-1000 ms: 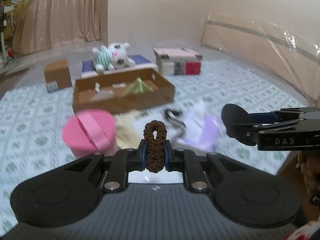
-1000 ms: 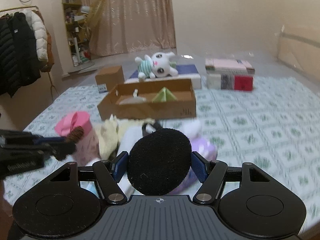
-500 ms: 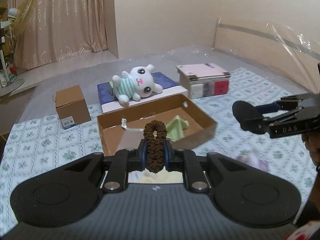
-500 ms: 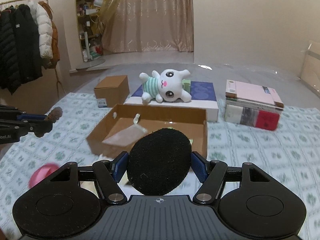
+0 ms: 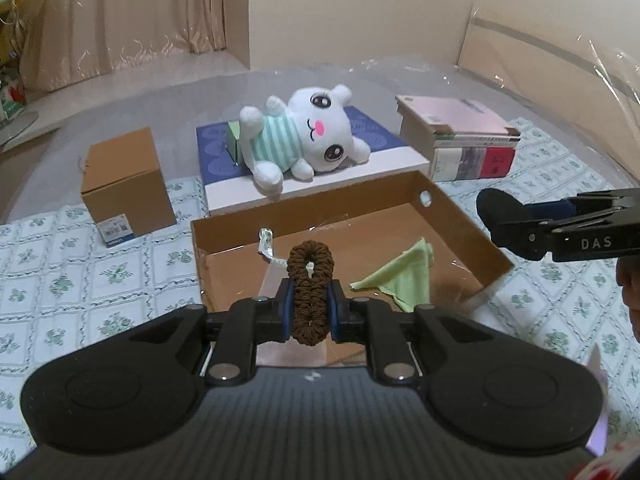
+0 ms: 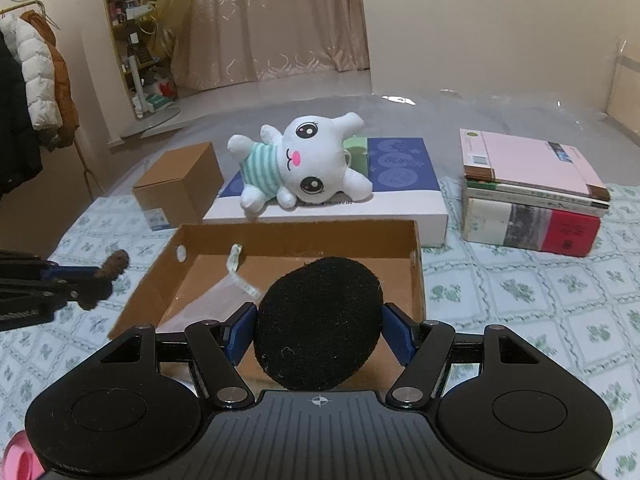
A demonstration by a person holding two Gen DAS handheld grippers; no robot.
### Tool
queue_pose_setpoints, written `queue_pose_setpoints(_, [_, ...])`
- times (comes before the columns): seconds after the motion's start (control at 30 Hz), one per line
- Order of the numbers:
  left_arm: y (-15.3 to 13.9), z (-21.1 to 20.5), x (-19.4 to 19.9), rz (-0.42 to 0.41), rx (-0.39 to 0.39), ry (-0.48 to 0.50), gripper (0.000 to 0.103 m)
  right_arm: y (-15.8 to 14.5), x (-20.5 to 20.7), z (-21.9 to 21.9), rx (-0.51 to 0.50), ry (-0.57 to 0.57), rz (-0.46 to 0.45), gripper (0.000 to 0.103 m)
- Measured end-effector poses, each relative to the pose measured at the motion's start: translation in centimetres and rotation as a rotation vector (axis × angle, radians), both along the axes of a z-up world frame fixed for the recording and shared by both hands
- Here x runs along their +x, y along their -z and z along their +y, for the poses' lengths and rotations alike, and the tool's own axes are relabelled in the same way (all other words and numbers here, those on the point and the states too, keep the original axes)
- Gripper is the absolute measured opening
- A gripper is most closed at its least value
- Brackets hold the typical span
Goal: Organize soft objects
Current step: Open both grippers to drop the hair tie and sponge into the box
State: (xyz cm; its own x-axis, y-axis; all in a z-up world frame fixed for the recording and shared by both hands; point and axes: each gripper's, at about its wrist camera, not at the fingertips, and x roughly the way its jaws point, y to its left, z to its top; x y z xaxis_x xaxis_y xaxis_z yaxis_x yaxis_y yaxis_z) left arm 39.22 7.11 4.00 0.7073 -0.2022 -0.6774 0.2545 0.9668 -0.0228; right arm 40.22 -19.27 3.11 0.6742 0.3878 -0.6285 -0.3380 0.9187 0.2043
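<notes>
While each tool [image 5: 311, 300] [image 6: 318, 334] hovers over the box [image 5: 460, 216], scrunchie [image 5: 310, 280] and pad [image 6: 318, 320] sit clamped.

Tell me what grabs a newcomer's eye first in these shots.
The white plush bunny in a striped shirt, lying on the blue-topped flat box behind the open cardboard box. Up close, the left tongs pinch a brown scrunchie, and the right tongs clamp a black round pad, both held near that cardboard box.
</notes>
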Motion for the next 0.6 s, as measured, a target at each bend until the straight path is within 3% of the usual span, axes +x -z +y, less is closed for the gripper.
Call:
queue_pose_setpoints(0.2, [2.1,-0.9,3.0,0.03,0.024,0.011,0.02,1.7,2.4,0.0,0.027,0.014,0.021,0.067])
queue_pose_setpoints(0.33, [2.8,-1.1,4.2,0.054,0.006,-0.005,0.044,2.5,3.5,-0.2,0.046,0.018,0.038,0.067])
queue_pose_setpoints(0.6, [2.8,-0.9,3.7,0.041,0.013,-0.017,0.046,3.1,3.7,-0.6,0.057,0.025,0.048,0.067])
